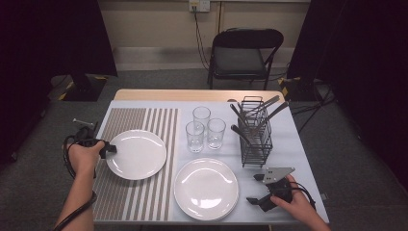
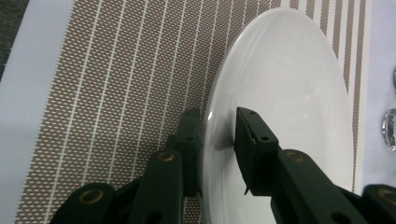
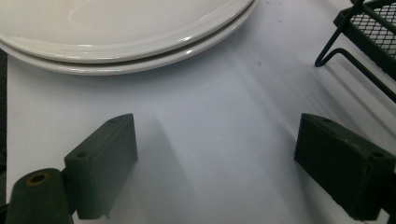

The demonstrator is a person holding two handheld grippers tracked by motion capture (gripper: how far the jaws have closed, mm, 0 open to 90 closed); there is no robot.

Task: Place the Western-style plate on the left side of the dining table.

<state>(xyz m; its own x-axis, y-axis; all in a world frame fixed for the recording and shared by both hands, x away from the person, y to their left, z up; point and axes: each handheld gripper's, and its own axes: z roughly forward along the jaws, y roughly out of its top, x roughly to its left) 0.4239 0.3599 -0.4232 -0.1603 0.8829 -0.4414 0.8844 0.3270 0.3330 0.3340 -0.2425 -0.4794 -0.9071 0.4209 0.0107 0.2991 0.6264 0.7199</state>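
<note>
The left tongs (image 2: 218, 140) straddle the near rim of a white plate (image 2: 285, 88), one jaw under the rim, one above, slightly parted with a small gap at the upper pad. The plate lies on the striped placemat (image 2: 107, 93). The right tongs (image 3: 215, 163) gape wide and empty over the desk (image 3: 210, 102), beside stacked plates (image 3: 140, 42) and the wire rack (image 3: 369, 42).
</note>
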